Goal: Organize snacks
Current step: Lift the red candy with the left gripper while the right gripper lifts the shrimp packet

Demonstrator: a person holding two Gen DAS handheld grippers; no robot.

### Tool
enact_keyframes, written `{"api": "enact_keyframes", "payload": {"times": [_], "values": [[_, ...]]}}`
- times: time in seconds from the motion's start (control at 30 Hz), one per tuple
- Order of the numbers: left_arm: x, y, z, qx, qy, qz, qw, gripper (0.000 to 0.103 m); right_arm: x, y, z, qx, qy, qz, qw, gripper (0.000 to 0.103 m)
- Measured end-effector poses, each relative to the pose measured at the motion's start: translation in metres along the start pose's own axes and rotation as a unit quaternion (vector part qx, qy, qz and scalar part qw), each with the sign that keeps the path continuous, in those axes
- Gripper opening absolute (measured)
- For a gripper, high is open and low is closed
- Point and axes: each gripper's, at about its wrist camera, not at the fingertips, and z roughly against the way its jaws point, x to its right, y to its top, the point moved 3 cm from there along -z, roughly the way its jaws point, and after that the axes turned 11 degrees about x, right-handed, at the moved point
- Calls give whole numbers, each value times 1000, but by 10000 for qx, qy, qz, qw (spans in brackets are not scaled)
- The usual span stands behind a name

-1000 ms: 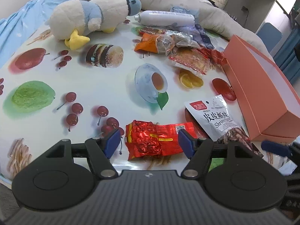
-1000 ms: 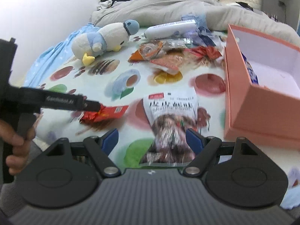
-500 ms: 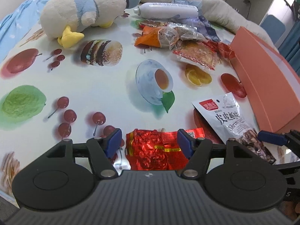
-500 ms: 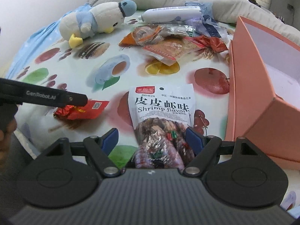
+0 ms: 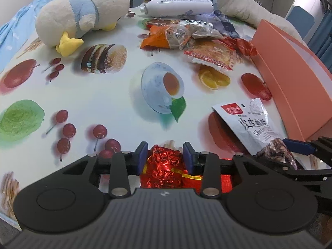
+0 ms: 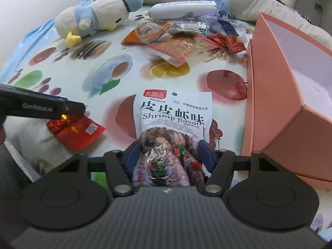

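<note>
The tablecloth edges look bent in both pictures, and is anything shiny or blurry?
Left wrist view: the fisheye lens bows the tablecloth outward; the red foil packet glints between the left gripper pads. Right wrist view: same bulge; glare on the shrimp snack bag window; the pink box looks stretched; focus fairly sharp throughout.

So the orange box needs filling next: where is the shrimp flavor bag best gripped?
Grip the shrimp flavor bag across its near, bottom end, coming from the table's near edge, as the right gripper does. It lies flat and lengthwise toward the camera, so its narrow width fits between the jaws, which have just been closing on it.
</note>
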Motion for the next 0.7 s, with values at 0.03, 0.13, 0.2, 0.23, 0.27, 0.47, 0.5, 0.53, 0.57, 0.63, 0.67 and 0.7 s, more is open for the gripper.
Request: {"api": "enact_keyframes", "payload": {"times": [0.03,0.13,0.2,0.23,0.27,0.47,0.5,0.53,0.57,0.63,0.67,0.7], "values": [[1,-1,2,5,-24,19,10000,41,1,0,2,14,-11,-20,10000,52],[3,-3,8,50,-26,58,10000,41,2,0,9,87,-28,-82,9999,45],[4,-5,12,70,-18,67,10000,41,3,-2,13,101,-80,-119,9998,44],[3,-5,14,75,18,88,9999,42,3,-4,14,103,-103,-113,9998,43],[2,-6,14,40,34,103,9999,42,3,-5,16,114,-124,-105,9998,43],[0,-10,27,53,-112,240,9996,63,0,-11,30,193,-87,-140,9997,38],[-1,-10,30,78,-128,286,9995,72,-1,-11,32,204,-76,-150,9997,38],[-1,-11,33,134,-90,307,9994,77,-1,-12,35,215,-73,-161,9996,37],[-2,-12,35,160,-45,335,9993,77,-1,-14,37,229,-79,-173,9996,37],[2,-16,33,61,-131,345,9993,76,-1,-17,41,239,-96,-223,9994,36],[5,-18,31,6,-84,288,9995,75,-1,-19,43,243,-95,-245,9994,36],[9,-21,29,-46,-41,175,9998,73,-1,-20,45,244,-106,-263,9993,36]]}}
